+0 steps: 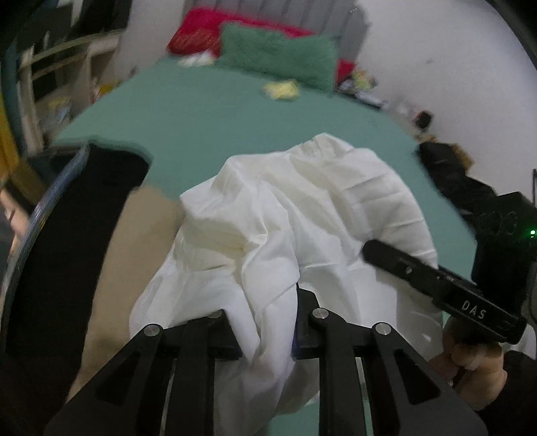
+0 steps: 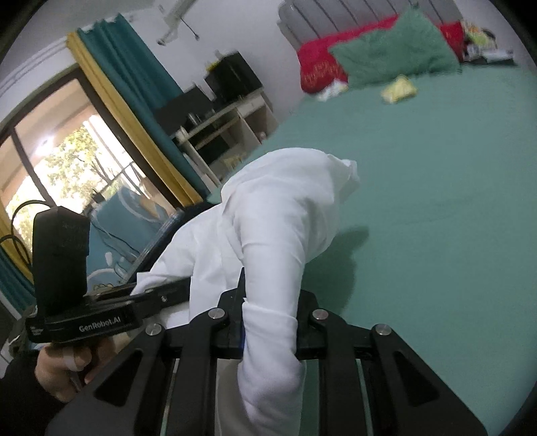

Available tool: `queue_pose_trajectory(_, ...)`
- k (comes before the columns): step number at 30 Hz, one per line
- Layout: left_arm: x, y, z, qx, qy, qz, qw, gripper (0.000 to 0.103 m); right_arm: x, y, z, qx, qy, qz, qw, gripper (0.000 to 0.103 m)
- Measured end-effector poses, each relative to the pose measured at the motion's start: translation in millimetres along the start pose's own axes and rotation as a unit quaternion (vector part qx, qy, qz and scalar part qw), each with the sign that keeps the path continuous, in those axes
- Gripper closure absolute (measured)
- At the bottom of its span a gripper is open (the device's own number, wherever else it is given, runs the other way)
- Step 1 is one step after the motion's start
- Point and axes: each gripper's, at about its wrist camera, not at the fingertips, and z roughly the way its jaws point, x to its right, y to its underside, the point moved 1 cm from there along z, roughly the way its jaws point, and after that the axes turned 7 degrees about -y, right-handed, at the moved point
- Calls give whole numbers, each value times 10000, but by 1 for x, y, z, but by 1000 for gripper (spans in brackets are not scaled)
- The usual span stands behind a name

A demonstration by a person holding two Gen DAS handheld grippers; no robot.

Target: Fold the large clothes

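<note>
both tools are holding the large white thin-fabric garment (image 1: 288,214): the left black two-finger gripper (image 1: 268,322) has a bunched fold pinched between its jaws at lower centre, and the right black two-finger gripper (image 2: 270,322) clamps a rolled edge the same way. the cloth humps up mid-frame over the near edge of the green-sheeted bed (image 2: 436,174), apparently lifted rather than flat. a fluffy green pillow (image 1: 278,57) lies against the red pillow (image 1: 194,33) at the top.

Garment (image 1: 285,208) on bed (image 1: 208,114), pillows (image 1: 278,57) behind, at headboard (image 1: 295,15).
</note>
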Motion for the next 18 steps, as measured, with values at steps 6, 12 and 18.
queue_pose_trajectory(6, -44, 6, 25, -614, -91, -815, 9947, 74, 44, 17, 28, -448, 424, 651, 9960, 61)
queue_pose_trajectory(12, -37, 8, 22, -683, -312, -714, 9946, 71, 35, 16, 9, -739, 817, 303, 9935, 38)
queue_pose_trajectory(18, -33, 26, 3, -570, -440, -1032, 9920, 66, 32, 19, -29, -1051, 1216, 345, 9864, 25)
